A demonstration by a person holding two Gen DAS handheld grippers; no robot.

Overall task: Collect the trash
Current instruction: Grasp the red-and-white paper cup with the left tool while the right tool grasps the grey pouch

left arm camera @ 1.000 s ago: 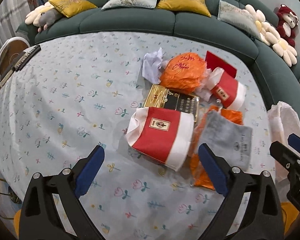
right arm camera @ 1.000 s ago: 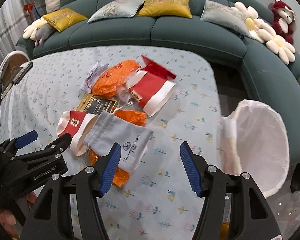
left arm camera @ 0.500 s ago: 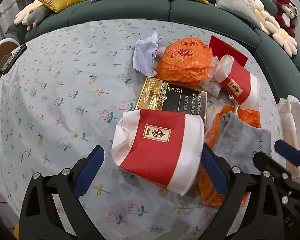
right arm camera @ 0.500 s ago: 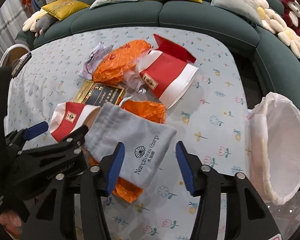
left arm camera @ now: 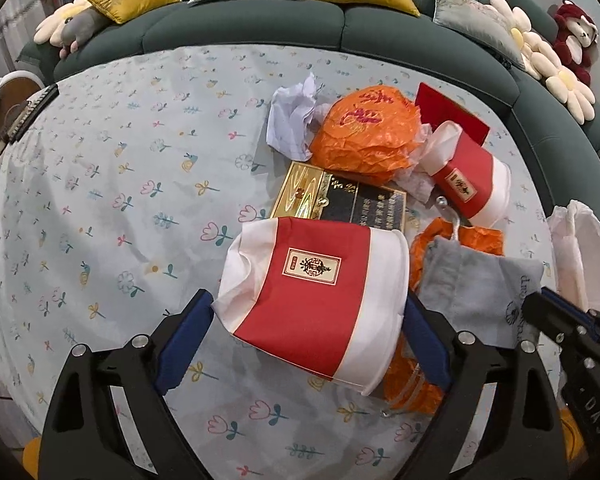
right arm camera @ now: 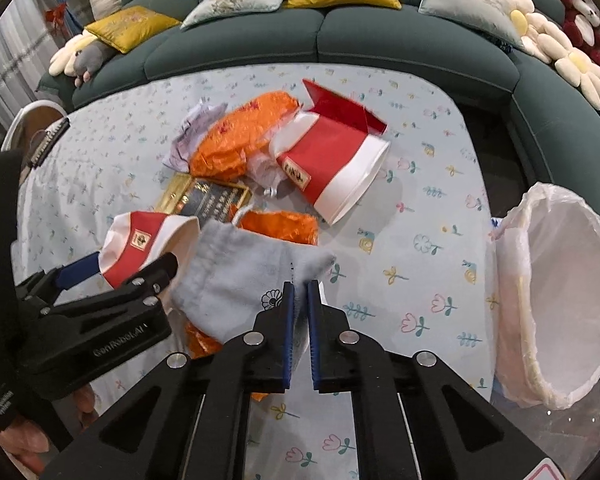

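Trash lies piled on a floral tablecloth. My left gripper is open and straddles a red-and-white paper cup lying on its side, one blue pad close to each flank. My right gripper is shut on a corner of the grey drawstring pouch, with the fabric bunched between the pads. The pouch rests on an orange wrapper just right of the cup. A bin with a white liner stands open at the table's right edge.
Farther back lie a second red-and-white cup, an orange bag, crumpled white paper, a red envelope and a gold-and-black box. A green sofa with cushions curves around the table.
My right gripper's jaws closed onto the grey pouch. Both grippers came down closer to the pile, and the left one now has the cup between its fingers.
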